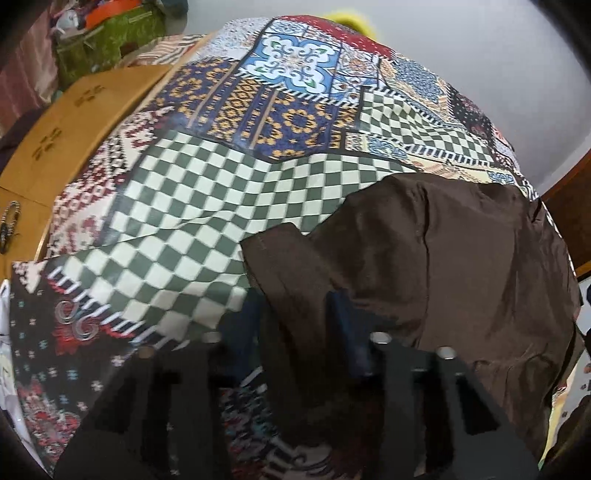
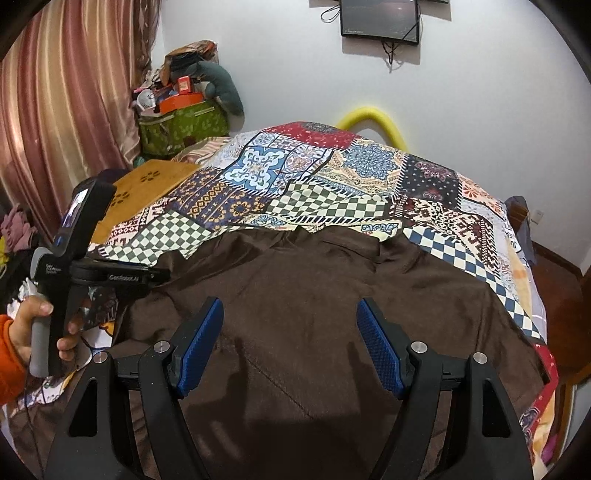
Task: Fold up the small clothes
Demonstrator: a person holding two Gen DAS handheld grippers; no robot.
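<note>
A dark brown garment (image 2: 295,288) lies spread on a patchwork bedspread (image 2: 332,177). In the left wrist view my left gripper (image 1: 295,328) is shut on the garment's left edge (image 1: 288,295), with a fold of brown cloth between the blue pads (image 1: 343,325). The rest of the garment (image 1: 461,266) lies to its right. My right gripper (image 2: 290,343) is open and empty, hovering above the middle of the garment, its blue pads (image 2: 380,350) wide apart. The left gripper also shows in the right wrist view (image 2: 147,277), held by a hand at the garment's left edge.
A wooden headboard (image 1: 74,125) runs along the bed's left side. A green bag (image 2: 184,125) piled with items stands by a pink curtain (image 2: 66,92). A yellow foam tube (image 2: 373,122) lies behind the bed. A screen (image 2: 380,16) hangs on the white wall.
</note>
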